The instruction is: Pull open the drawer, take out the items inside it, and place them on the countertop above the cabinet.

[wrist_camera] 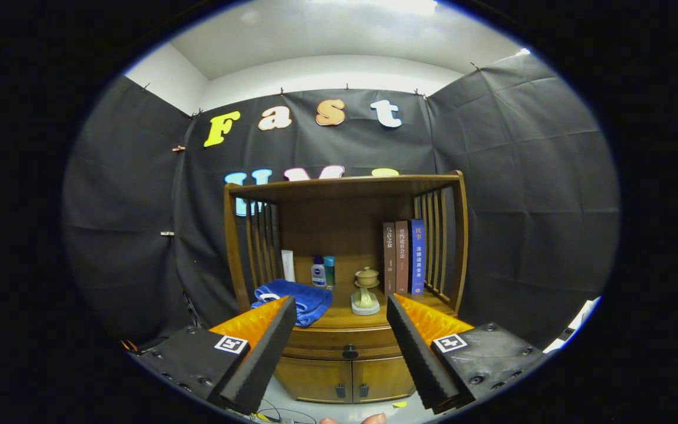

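- Hovering apart, the fingers [339, 330] grip nothing, the closed drawer [339, 343] and its knob [350, 352] between them.
- Blue towel [295, 297] on the counter [339, 318], at ten o'clock.

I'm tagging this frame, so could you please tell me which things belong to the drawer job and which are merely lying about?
Job: drawer, its knob, countertop, open gripper.
Lying about: towel, bottles, books, teapot, lower doors.

We see the cabinet [345, 353] ahead, drawer [339, 343] below its bench [345, 318], towel [298, 299] left, bottles [322, 272] behind, teapot [366, 288] centre, books [404, 257] right.
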`<state>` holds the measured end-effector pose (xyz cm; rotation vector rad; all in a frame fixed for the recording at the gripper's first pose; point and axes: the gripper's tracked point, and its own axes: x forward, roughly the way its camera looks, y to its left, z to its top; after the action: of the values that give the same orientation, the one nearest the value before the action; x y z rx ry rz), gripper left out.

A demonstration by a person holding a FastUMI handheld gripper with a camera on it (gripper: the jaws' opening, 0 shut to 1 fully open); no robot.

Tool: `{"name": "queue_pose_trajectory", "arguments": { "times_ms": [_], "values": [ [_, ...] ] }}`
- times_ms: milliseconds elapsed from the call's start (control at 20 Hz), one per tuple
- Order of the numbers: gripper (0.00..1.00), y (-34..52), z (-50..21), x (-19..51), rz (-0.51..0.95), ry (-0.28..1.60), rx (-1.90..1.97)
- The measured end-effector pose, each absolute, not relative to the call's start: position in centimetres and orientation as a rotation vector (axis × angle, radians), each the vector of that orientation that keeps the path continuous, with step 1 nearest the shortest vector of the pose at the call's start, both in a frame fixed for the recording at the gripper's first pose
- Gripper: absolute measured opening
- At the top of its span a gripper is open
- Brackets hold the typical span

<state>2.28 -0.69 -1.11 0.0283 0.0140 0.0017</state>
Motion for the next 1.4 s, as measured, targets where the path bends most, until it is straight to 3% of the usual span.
{"name": "queue_pose_trajectory", "arguments": {
  "times_ms": [1400],
  "values": [
    [0.99,-0.52,-0.97,1.35,0.009,-0.004,0.018]
  ]
}}
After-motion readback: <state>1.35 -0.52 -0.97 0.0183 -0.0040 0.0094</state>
